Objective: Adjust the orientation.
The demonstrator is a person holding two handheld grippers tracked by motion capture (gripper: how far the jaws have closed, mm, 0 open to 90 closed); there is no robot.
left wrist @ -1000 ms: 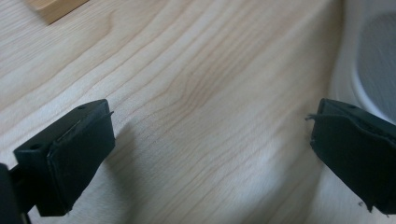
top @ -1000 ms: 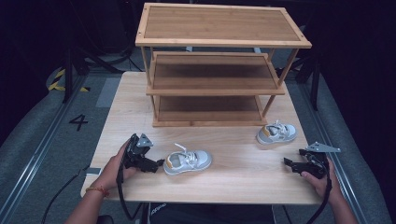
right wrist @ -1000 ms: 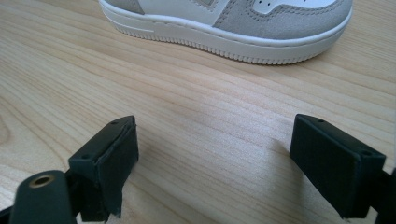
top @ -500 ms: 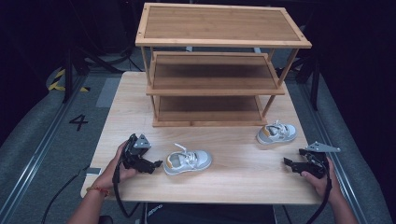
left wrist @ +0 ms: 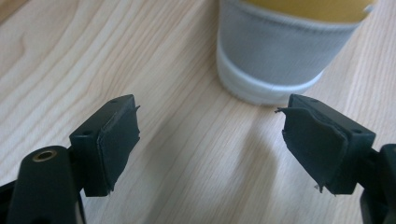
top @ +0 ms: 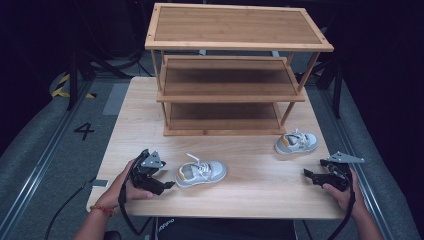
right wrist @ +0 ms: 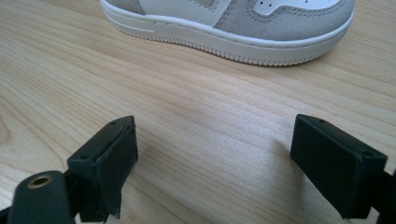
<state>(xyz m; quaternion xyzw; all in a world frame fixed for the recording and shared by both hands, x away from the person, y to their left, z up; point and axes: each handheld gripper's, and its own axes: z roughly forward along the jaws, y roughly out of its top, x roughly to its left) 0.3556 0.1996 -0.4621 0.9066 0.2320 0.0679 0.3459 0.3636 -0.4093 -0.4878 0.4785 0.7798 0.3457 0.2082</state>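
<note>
Two small grey-and-white sneakers lie on the wooden table (top: 250,192). The nearer sneaker (top: 201,173) sits front centre, its tan-lined heel (left wrist: 275,51) just ahead of my left gripper (top: 166,179), which is open (left wrist: 210,112) and apart from it. The other sneaker (top: 296,142) lies to the right, near the rack's foot. My right gripper (top: 309,176) is low over the table in front of it. Its jaws (right wrist: 215,123) stand wide open and hold nothing, with that sneaker's sole and side (right wrist: 233,23) a short way ahead.
A three-tier bamboo shoe rack (top: 235,75) stands at the back of the table with bare shelves. Each gripper trails a black cable off the near edge. Grey floor with a painted 4 (top: 84,131) lies to the left.
My left gripper has slid slightly toward the near edge and stays by the nearer sneaker's heel. The right gripper and both sneakers have hardly moved.
</note>
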